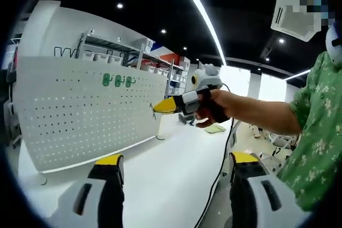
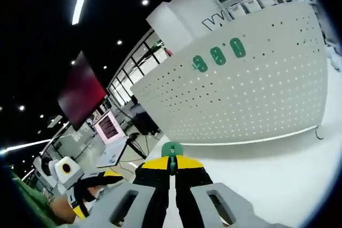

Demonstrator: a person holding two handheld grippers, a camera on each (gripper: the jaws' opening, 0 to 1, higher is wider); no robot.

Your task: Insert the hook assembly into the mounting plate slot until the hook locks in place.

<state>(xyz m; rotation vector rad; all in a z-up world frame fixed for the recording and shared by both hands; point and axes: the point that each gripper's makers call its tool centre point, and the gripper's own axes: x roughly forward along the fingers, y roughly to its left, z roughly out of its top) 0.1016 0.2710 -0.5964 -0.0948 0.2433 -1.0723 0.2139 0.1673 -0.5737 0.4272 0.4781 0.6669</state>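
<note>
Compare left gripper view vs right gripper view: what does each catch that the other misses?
Left gripper view alone: the right tool from outside, held in a person's hand, a cable trailing below, the green floral sleeve, and the left tool's own open jaws. Right gripper view alone: the green hook assembly pinched in the right tool, plus a dark red wall screen. Both share: the white pegboard mounting plate carrying three green hooks, standing on the white table.
</note>
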